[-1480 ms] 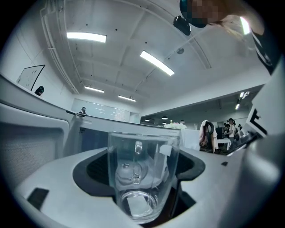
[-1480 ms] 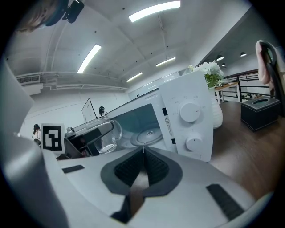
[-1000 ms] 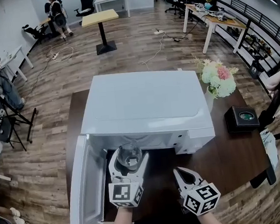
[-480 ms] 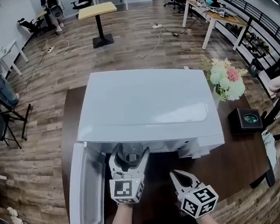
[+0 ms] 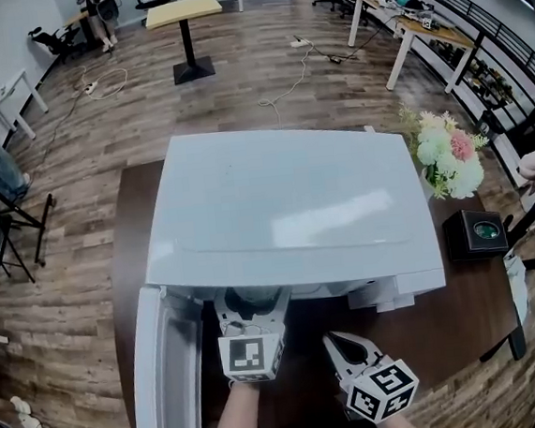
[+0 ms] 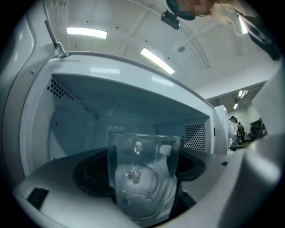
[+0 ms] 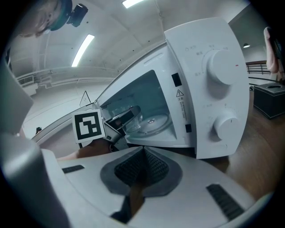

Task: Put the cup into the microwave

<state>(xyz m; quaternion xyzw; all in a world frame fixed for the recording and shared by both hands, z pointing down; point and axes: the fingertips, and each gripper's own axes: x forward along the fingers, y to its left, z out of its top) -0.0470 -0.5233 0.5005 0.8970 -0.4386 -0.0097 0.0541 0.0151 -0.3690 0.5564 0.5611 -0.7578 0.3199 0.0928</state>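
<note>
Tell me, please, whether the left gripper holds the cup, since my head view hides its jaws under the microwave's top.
Observer: Yes. In the left gripper view the left gripper has its jaws closed on the clear cup, facing the microwave's open cavity.
Operator: Is the cup over the turntable?
Observer: The right gripper view puts it at the near edge of the glass turntable. I cannot tell whether they touch.

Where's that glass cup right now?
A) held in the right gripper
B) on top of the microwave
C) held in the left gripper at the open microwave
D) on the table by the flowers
C: the left gripper clasps the cup at the microwave's open front; the right gripper is shut and empty.
</note>
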